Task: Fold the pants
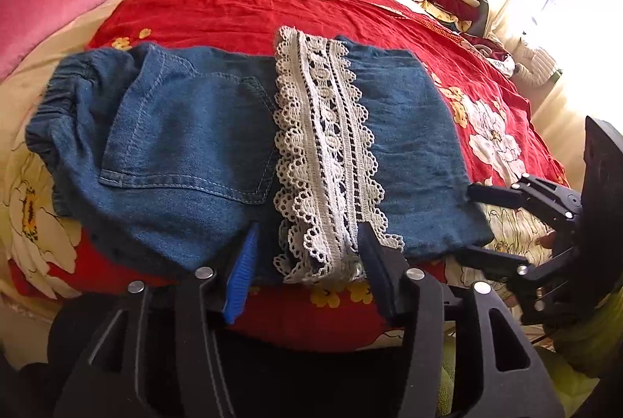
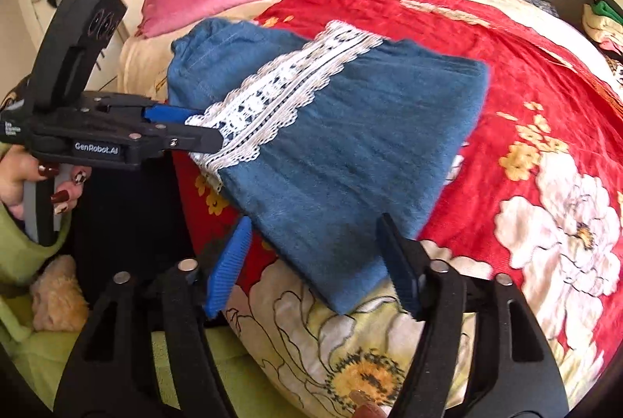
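- Denim pants [image 1: 218, 145] lie folded on the red bedspread [image 1: 241, 9], lace trim [image 1: 323, 153] on top.
- Left gripper [image 1: 307, 242] spread, near hem w/ lace between its fingers (pads not pressing).
- Right gripper [image 2: 311, 235] spread too, pants' corner between.

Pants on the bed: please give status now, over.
Left tongs open astride the lace band. Right tongs open at the pants near corner. Pants folded, flat on red bedspread. Nothing blocking.

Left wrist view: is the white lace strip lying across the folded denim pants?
Yes: the white lace strip runs over the blue denim pants from their far edge to their near edge.
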`<action>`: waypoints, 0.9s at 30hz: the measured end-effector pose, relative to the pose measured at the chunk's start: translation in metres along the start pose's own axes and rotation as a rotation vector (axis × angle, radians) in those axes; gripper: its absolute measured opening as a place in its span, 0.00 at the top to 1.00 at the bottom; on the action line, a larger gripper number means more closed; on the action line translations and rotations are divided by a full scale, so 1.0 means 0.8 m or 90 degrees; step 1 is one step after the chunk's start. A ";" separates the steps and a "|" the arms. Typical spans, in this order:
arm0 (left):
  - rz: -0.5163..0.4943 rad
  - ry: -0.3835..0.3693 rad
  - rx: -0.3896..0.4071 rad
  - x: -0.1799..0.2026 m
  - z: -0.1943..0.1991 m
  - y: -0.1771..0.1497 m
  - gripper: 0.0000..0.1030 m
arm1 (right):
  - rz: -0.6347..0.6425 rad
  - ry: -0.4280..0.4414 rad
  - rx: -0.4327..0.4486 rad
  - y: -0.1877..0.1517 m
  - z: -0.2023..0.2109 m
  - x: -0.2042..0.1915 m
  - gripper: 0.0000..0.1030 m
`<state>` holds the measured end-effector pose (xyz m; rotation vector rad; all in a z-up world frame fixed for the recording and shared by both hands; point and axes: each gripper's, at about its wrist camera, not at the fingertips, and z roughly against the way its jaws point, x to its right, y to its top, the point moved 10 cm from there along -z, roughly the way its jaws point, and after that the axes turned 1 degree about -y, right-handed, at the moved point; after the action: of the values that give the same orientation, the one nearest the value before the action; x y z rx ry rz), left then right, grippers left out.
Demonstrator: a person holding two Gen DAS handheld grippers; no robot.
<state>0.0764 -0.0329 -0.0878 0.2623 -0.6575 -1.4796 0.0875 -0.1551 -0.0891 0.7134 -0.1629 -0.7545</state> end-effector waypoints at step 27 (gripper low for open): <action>0.010 0.114 0.100 -0.053 0.081 0.034 0.07 | -0.001 -0.018 0.116 0.098 0.057 -0.004 0.12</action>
<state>0.0648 0.0257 -0.0319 0.5043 -0.6298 -1.3724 0.1123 -0.1375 -0.0035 0.8757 -0.2592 -0.7571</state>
